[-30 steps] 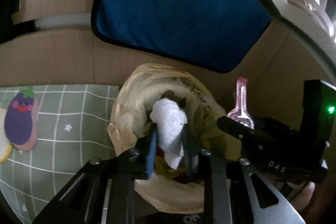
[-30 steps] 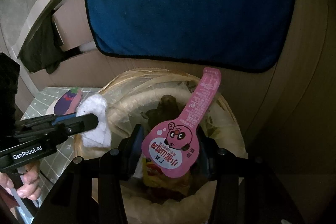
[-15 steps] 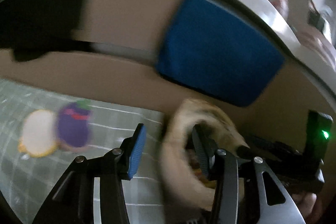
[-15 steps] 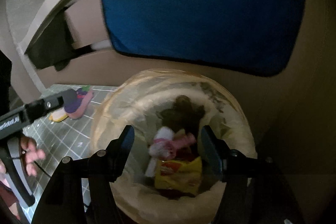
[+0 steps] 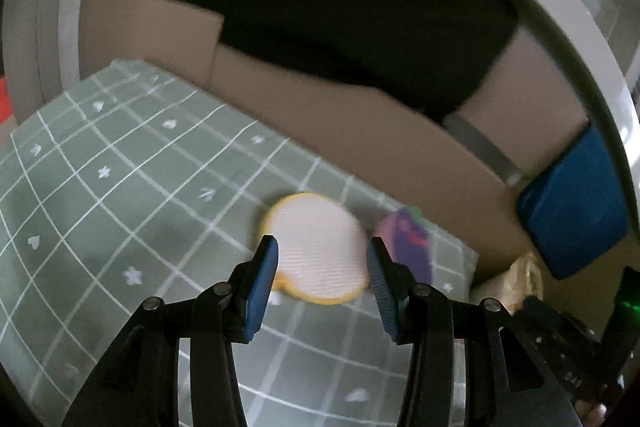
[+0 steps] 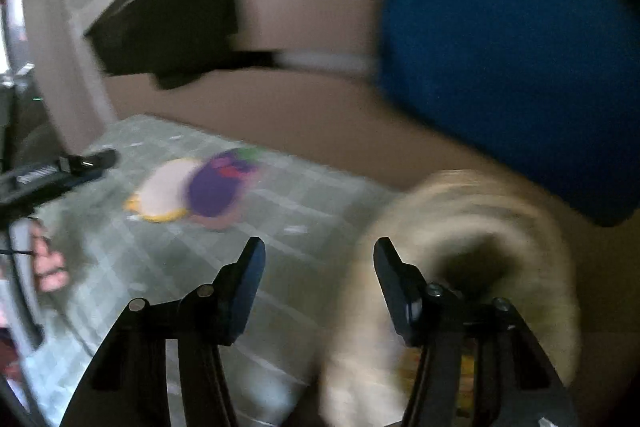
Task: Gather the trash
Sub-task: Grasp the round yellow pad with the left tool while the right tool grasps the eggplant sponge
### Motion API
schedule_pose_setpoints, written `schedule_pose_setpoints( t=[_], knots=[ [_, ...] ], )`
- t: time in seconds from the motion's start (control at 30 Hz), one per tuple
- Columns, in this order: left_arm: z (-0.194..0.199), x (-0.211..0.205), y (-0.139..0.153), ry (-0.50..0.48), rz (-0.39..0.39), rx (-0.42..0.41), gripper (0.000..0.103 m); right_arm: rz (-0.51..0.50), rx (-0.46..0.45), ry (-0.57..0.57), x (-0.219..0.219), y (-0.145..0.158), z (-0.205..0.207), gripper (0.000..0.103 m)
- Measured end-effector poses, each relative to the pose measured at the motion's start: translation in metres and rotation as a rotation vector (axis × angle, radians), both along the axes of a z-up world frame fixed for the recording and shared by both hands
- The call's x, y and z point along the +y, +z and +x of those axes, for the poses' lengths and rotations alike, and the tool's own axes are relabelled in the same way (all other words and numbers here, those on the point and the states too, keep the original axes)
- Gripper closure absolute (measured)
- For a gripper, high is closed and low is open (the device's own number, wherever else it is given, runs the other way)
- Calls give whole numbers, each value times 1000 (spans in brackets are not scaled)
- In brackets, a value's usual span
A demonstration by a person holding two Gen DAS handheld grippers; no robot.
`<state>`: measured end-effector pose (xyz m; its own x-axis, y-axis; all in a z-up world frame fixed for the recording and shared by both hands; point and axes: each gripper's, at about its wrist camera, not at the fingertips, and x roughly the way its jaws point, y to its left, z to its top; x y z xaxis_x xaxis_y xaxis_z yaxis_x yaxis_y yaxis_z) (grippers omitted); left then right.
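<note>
- One trash bin [image 6: 472, 267], lined with a pale yellowish bag, sits on the floor just off the right edge of the green mat [image 5: 120, 211]; in the right wrist view it is blurred, its dark mouth showing beside the right finger of the right tongs [image 6: 320, 275], and something yellow shows low inside it.
- In the left wrist view only a sliver of the bin [image 5: 524, 279] appears, at the mat's right corner, below the blue cloth [image 5: 576, 211].
- The right tongs stand open with nothing between the fingers, over the mat's right edge next to the bin.
- The left tongs [image 5: 322, 279] are also open and empty, held above the mat.
- A round white coaster with a yellow rim [image 5: 316, 247] lies on the mat, framed between the left fingers.
- A purple eggplant-shaped piece [image 5: 408, 243] touches the coaster's right side; the right view shows it overlapping the coaster.
- Brown cabinet fronts [image 5: 360, 123] rise behind the mat's far edge.
</note>
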<state>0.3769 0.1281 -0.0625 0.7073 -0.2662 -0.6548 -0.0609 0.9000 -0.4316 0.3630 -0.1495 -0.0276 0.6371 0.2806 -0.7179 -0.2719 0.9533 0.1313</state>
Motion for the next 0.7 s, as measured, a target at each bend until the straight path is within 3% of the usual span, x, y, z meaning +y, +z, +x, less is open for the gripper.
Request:
schedule_pose_setpoints(
  t=[0.1,0.23,0.3,0.37,0.43,0.57,0.7],
  knots=[
    [5,19,-11,-36,-16,24,56,60,43,65,36,-9,24,49],
    [11,37,-23,-56,-45,52,56,31,43,106,80,-15,43,50],
    [18,43,-29,-49,-83,75,56,38,18,159,103,-17,45,58],
    [27,47,-36,-44,-120,93,56,67,20,211,117,-22,48,85],
    [36,50,-41,-46,-152,107,56,73,42,260,134,-30,49,95],
    [52,47,-45,-74,-167,112,56,20,88,277,156,-50,53,95],
    [64,39,-49,-109,-174,127,56,55,168,251,144,-71,62,97]
  ],
)
